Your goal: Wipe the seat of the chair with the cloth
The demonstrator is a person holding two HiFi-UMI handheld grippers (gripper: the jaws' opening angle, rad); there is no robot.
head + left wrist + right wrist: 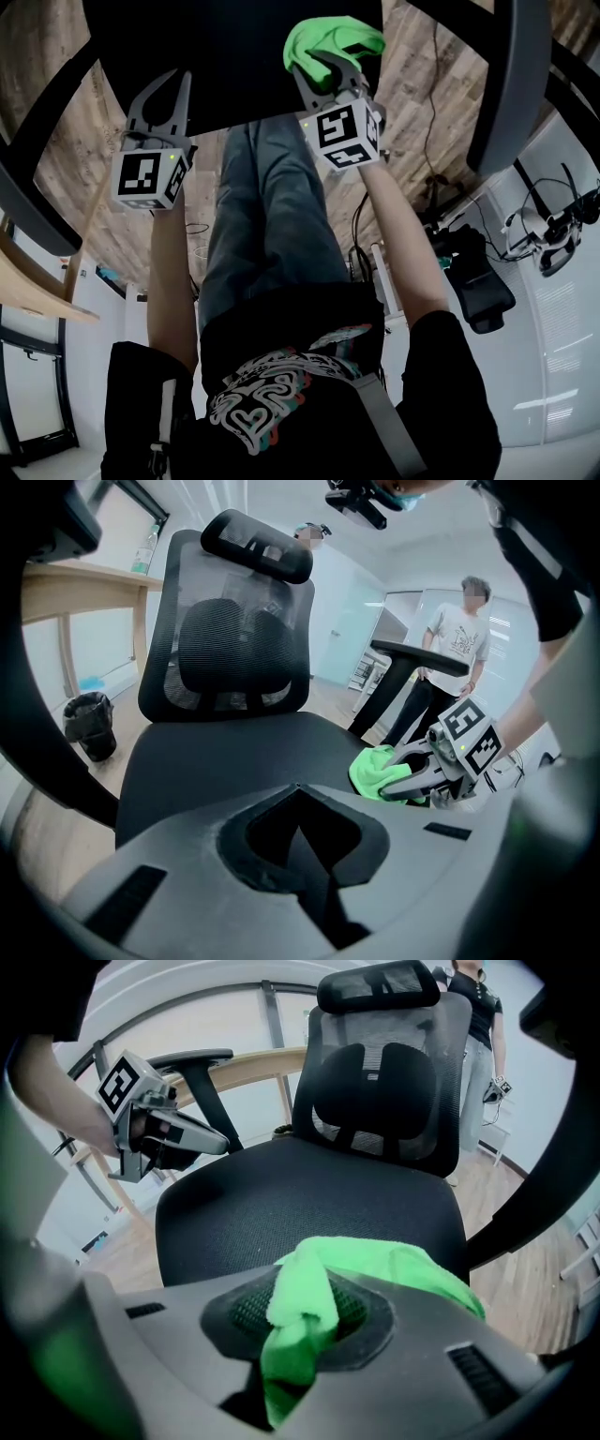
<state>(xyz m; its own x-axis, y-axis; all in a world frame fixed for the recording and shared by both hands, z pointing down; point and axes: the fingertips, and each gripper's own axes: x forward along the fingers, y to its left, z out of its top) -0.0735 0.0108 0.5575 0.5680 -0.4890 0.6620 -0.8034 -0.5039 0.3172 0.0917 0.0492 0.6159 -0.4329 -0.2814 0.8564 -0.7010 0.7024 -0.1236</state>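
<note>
The black office chair's seat [234,66] [216,761] [309,1194] lies under both grippers. My right gripper [328,64] [300,1321] is shut on a bright green cloth [330,37] [375,1269]. The cloth bunches up between its jaws and rests on the seat's right front part. From the left gripper view, the right gripper [401,785] presses the cloth [375,769] against the seat. My left gripper [181,77] [298,794] hovers over the seat's left front edge with its fingertips together and nothing between them. It shows in the right gripper view as the left gripper [202,1138].
The mesh backrest [384,1091] and headrest [258,546] rise behind the seat, with armrests [417,658] [192,1058] on both sides. A wooden table [75,588] and a black bin [89,724] stand at the left. A person [459,639] stands behind; another chair [478,281] stands on the floor.
</note>
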